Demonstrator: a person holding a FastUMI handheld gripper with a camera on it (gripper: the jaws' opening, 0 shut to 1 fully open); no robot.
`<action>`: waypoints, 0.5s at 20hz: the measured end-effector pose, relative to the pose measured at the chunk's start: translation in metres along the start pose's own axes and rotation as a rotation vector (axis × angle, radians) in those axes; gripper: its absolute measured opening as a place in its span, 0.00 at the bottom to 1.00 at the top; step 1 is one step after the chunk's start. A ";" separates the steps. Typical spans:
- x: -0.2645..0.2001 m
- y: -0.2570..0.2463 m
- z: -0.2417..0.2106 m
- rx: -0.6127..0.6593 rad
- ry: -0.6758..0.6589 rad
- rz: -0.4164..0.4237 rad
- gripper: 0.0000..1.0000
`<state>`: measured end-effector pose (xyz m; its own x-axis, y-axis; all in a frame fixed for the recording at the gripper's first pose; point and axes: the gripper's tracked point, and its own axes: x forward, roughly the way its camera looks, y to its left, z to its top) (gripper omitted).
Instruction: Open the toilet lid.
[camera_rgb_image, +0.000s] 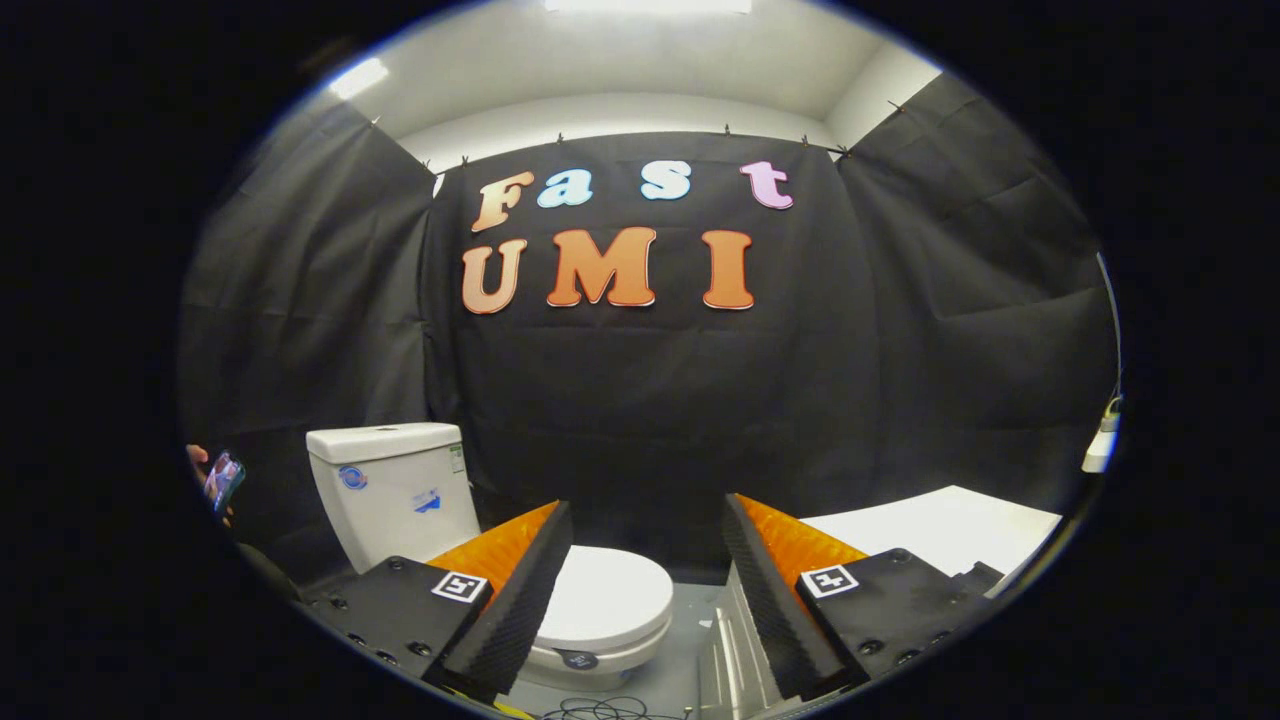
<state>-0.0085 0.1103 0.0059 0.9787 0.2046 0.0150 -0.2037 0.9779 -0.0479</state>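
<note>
- Gripper view: a booth walled by black cloth (640, 400) on the far side and on both flanks, beneath a white ceiling with lit panels.
- Floor (690, 640): grey and smooth; a tangle of dark cable (605, 708) lies near, between the fingers.
- One toilet (600, 615), white, standing left of centre; its one lid (610, 595) lies flat and closed, just ahead of the left finger.
- One cistern (395, 490), far left behind the bowl.
- One white tabletop (940, 525), right, beyond the right finger.
- One gripper (640, 590): fingers spread wide, released, grasping nothing.
- A hand holding a phone (222, 480), far left.
</note>
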 end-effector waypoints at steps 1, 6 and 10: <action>0.003 0.010 0.001 0.018 -0.003 0.015 0.98; 0.014 0.051 -0.014 0.050 0.023 0.089 0.98; 0.025 0.066 -0.030 0.139 0.022 0.104 0.98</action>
<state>0.0034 0.1785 -0.0272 0.9522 0.3055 -0.0046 -0.3038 0.9484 0.0905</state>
